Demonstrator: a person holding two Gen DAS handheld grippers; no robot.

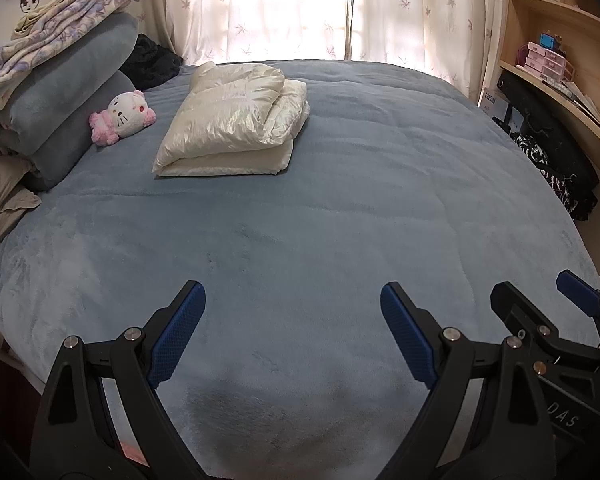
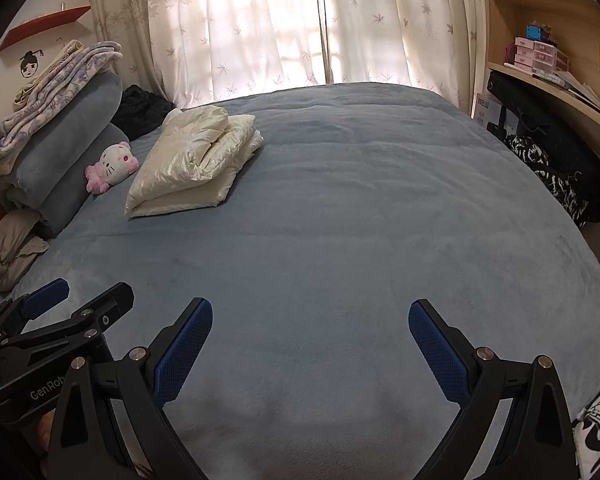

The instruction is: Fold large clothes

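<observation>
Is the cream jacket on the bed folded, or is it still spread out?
Folded. The cream jacket lies as a compact stacked bundle with layered edges on the blue blanket, beside the plush toy.

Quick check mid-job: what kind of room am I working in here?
Most likely a home bedroom. A large bed under a blue-grey fleece blanket fills the view, with a folded cream padded jacket and a pink-and-white plush cat toy lying on it, and pale leaf-patterned curtains over the window behind.
</observation>
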